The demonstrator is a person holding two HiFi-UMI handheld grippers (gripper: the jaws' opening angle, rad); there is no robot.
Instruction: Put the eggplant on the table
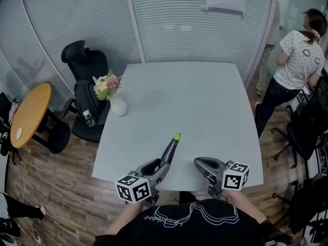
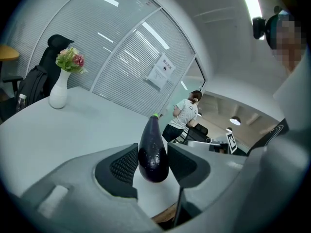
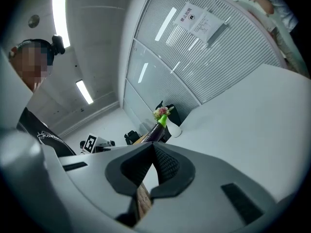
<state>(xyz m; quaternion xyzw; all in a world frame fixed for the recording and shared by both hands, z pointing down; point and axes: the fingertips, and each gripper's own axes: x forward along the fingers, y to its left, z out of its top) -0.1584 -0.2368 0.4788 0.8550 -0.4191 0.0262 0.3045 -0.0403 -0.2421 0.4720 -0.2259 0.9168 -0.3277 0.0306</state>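
Observation:
A dark purple eggplant (image 1: 170,150) with a green stem tip is held over the near edge of the pale grey table (image 1: 195,96). My left gripper (image 1: 163,165) is shut on its thick end, and the stem points away toward the table's middle. In the left gripper view the eggplant (image 2: 153,149) stands upright between the two dark pads (image 2: 125,165). My right gripper (image 1: 201,163) hovers just to the right, over the same table edge, shut with nothing in it. In the right gripper view its jaws (image 3: 153,147) meet, and the eggplant (image 3: 156,130) shows beyond them.
A white vase of flowers (image 1: 117,104) stands at the table's left edge. A black office chair (image 1: 84,81) with a bottle and a round yellow table (image 1: 31,114) are to the left. A person (image 1: 294,65) stands at the far right by more chairs.

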